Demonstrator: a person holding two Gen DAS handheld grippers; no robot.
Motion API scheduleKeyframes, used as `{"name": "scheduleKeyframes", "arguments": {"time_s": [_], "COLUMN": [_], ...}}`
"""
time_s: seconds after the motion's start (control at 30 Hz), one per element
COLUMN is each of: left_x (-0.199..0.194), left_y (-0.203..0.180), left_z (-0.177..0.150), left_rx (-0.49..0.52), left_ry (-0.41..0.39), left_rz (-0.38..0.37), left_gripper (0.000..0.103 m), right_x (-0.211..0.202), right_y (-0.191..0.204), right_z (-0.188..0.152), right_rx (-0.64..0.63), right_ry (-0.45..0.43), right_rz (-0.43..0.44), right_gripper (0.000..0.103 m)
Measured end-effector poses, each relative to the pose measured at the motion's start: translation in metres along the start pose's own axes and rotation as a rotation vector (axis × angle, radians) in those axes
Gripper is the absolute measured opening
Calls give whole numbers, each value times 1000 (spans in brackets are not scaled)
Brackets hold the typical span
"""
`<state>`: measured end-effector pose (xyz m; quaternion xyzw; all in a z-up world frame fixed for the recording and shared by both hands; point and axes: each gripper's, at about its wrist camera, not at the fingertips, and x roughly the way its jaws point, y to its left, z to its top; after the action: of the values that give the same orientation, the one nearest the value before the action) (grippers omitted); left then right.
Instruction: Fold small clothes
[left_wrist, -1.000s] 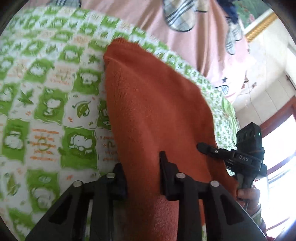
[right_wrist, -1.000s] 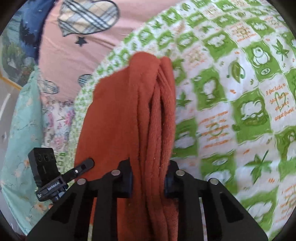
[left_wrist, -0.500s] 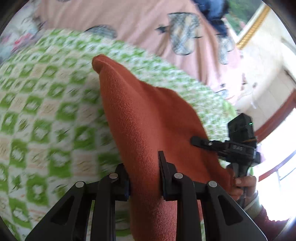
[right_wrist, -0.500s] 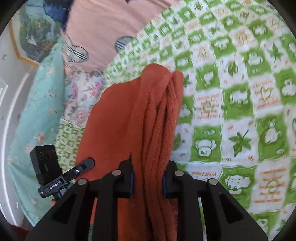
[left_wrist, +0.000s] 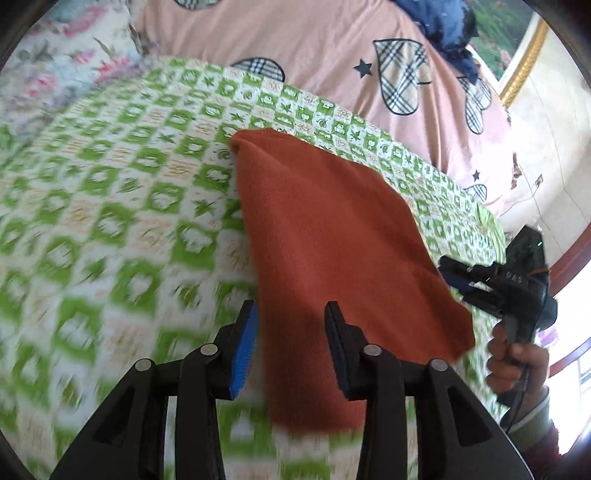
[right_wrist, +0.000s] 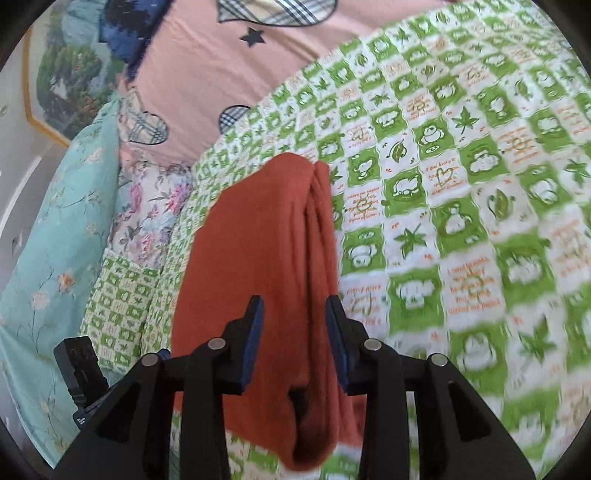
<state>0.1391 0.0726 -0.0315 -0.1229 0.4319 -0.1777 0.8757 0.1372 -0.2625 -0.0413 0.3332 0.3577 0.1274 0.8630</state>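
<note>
The left gripper (left_wrist: 290, 343) has its fingers apart, with blue pads showing. The orange cloth (left_wrist: 332, 251) lies between them, but the fingers do not squeeze it. The right gripper (right_wrist: 293, 336) looks the same: fingers apart, one on each side of the cloth's thick folded edge, not pinching.

I think both grippers have let go so the cloth can rest flat by itself.

The orange cloth lies on the bed, on the green and white checked blanket (left_wrist: 110, 206). From the right side you can see a few layers stacked along one edge, so it looks folded over. The near end bulges a little and hangs toward the camera. That part may need a pat down.

In the left view, the person's right hand (left_wrist: 517, 365) holds the handle of the other gripper, just past the cloth's corner.

Farther back lies a pink cover with checked hearts (left_wrist: 332, 48). A flowery blue pillow (right_wrist: 55, 229) sits off to the side.
</note>
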Motion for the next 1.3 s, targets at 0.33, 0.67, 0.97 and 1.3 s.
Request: {"name": "scheduleKeyframes", "arguments": {"time_s": [0.33,0.67,0.97,1.3], "left_x": [-12,7,14,-2], "left_y": [-30,-38,-47,-33], "left_z": [-78,-71,-84,-88], "left_rx": [141,157,206,163], "left_ry": [41,-58,-46,5], "left_rz": [124,356,428,315], "left_gripper": [39,35,9,8], "right_x": [1,-5,10,-3], "right_y": [6,23,7,-2], "right_z": [-49,-44,-53,-50], "right_rx": [-58,-83,-125,-64], "right_ry": [44,10,52,54], "right_rz": [-15,36,-138,-157], "right_gripper": [37,5,5,13]}}
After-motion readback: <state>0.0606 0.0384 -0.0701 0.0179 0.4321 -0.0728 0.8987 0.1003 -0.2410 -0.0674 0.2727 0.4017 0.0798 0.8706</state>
